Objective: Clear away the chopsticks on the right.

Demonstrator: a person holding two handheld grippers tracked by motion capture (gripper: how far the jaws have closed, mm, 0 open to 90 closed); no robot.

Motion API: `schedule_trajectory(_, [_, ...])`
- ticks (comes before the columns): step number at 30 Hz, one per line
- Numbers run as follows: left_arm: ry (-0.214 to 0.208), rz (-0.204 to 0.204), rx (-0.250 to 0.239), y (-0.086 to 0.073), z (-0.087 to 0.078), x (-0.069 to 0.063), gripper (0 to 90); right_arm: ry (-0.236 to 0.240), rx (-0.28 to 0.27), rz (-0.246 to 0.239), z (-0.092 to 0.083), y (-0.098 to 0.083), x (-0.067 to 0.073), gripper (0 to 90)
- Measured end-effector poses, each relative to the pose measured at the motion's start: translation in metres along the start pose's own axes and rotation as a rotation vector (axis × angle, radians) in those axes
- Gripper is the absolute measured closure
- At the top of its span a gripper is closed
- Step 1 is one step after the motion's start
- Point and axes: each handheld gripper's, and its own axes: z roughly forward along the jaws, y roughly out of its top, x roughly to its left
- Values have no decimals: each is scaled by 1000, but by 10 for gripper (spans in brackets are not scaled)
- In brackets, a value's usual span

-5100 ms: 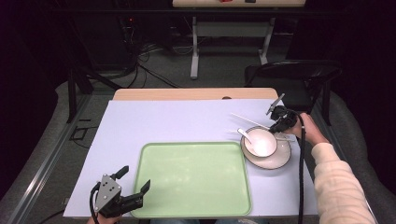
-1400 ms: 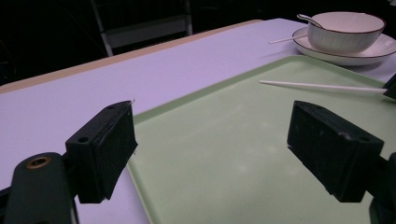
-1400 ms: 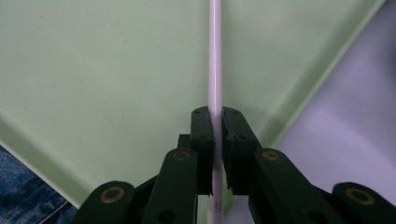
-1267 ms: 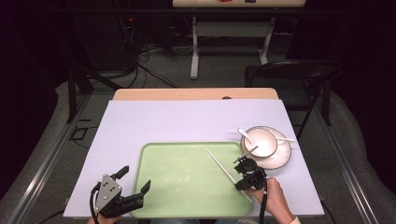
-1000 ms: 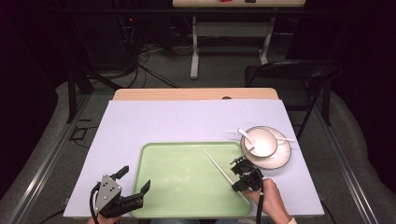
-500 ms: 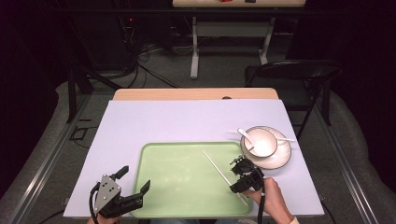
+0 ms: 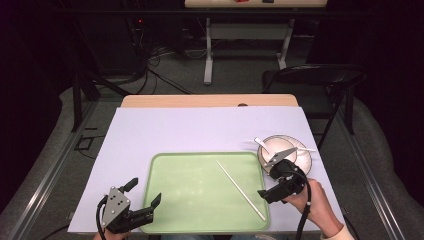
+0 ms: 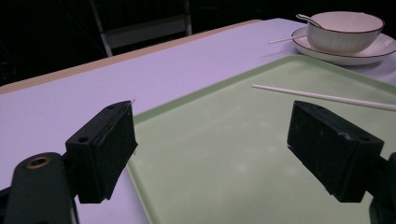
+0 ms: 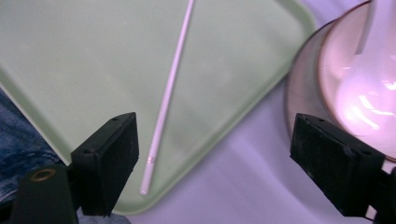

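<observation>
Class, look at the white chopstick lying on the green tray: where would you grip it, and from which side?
Grip the chopstick near its middle, coming straight down with the jaws across its length. It lies flat and diagonal on the tray, thin, so a side approach would probably just push it.

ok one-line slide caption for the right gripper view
Open right gripper above a white chopstick lying on the green tray, bowl alongside.

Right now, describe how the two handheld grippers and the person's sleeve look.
Both grippers are black, each with two blocky rectangular jaws whose sides carry small screw holes. The left gripper bears a grey three-cornered plate with dots on top. The right gripper has a grey pointed plate and trails a black cable. A brass-coloured rivet sits at each jaw base. A cream sleeve covers the right wrist.
</observation>
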Motion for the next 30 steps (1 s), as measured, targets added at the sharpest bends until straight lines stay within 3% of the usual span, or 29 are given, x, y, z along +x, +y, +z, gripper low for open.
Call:
schedule_trajectory(8, [2, 0, 0, 0, 0, 0, 154, -65, -40, -46, -28, 1, -34, 2])
schedule_trajectory(15, [1, 0, -1, 0, 0, 0, 154, -74, -74, -72, -43, 7, -60, 0])
schedule_trajectory(16, [1, 0, -1, 0, 0, 0, 154, -99, -67, -89, -48, 20, -87, 0])
schedule_trajectory(22, [1, 0, -1, 0, 0, 0, 154, -99, -67, -89, -48, 20, -87, 0])
schedule_trajectory(23, [0, 1, 0, 0, 0, 0, 154, -124, -52, -76, -46, 25, -100, 0])
schedule_trajectory(30, [-4, 0, 0, 0, 0, 0, 154, -121, -21, -64, -39, 34, -137, 0])
